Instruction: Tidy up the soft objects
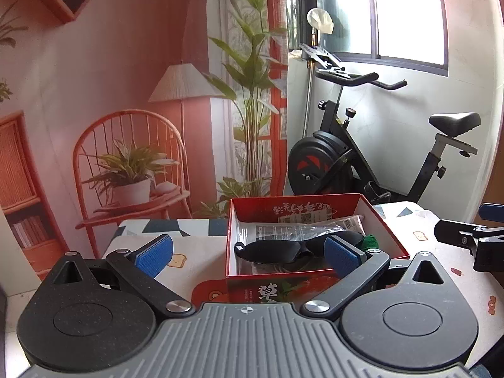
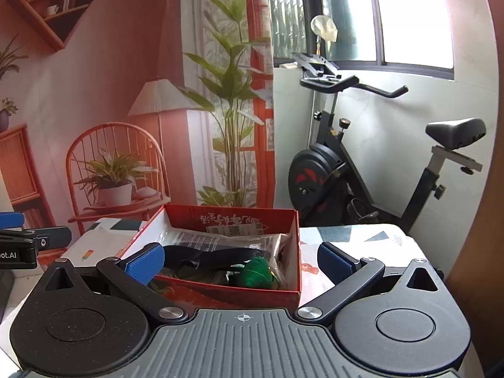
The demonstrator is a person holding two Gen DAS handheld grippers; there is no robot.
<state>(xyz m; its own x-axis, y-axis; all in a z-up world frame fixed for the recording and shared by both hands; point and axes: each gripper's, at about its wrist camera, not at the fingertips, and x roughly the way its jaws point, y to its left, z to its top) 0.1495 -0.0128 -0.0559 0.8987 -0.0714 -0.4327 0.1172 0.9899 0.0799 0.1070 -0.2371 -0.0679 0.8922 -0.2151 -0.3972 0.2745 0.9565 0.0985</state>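
Two claws are hovering over the counter, both released, neither grasping anything; the left claw is holding its blue pads spread wide, one pad lying left of the red box and the other sitting in front of the box's right part; the right claw is likewise spreading its blue pads, its left pad overlapping the box's near left corner and its right pad hanging over the patterned cloth to the right of the box; the red box is sitting open on the counter, between and just ahead of both claws; inside it a black eye mask is lying across the top of the contents, with a green yarn ball resting near the right front corner and clear plastic packets lying behind them; beyond the counter, an exercise bike is standing against the white wall under the window; to the left a printed backdrop is showing a chair, a lamp and potted plants
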